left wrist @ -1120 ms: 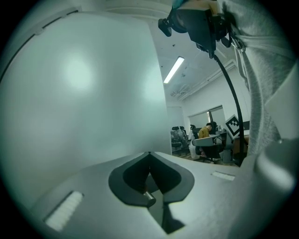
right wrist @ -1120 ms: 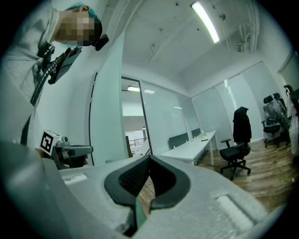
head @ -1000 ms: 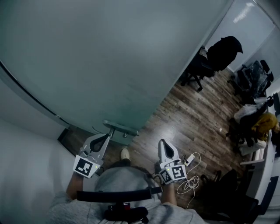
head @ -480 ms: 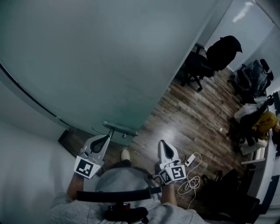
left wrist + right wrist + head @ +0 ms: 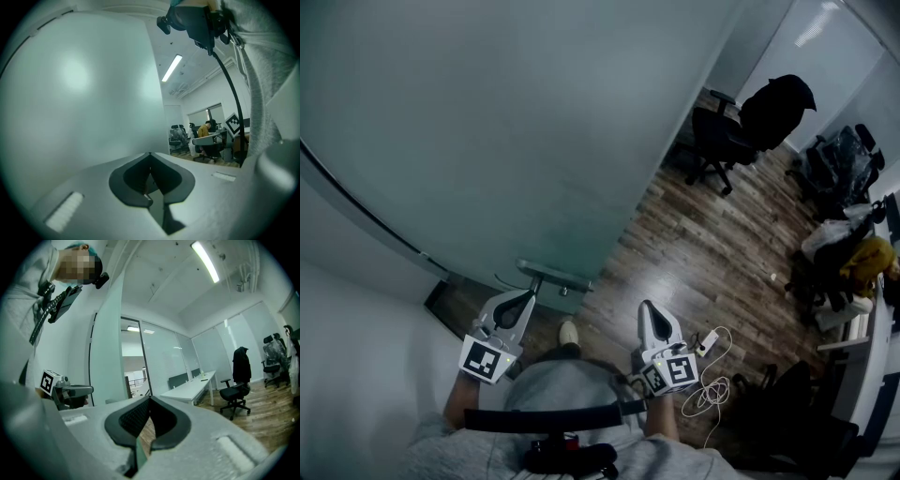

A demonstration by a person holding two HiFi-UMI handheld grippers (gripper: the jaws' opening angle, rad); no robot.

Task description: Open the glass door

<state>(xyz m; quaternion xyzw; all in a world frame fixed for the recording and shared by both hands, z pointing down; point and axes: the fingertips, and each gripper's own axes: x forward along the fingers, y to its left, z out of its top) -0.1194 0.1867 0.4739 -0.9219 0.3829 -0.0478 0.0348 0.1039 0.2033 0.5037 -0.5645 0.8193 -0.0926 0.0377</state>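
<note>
Left claw: the left gripper [image 5: 528,294] has its jaws pressed together with nothing between them.
Right claw: the right gripper [image 5: 649,306] is also closed and empty.
Door: the glass door [image 5: 487,122] stands ahead, and its handle [image 5: 555,273] is just beyond the left tips.
Room: the wooden floor [image 5: 703,253] is open past the door's right edge.

The door [image 5: 487,122] is frosted glass, smooth and matt, with a faint green cast. Its handle [image 5: 555,276] looks like brushed metal. The floor [image 5: 703,253] is wood plank with a slight gloss (a pale glare sits on it). The left gripper [image 5: 531,291] and right gripper [image 5: 649,306] have matt pale-grey plastic shells. Their pads [image 5: 135,419] are dark and ribbed, rubbery-looking. The sweater [image 5: 567,394] is soft grey cloth.
</note>
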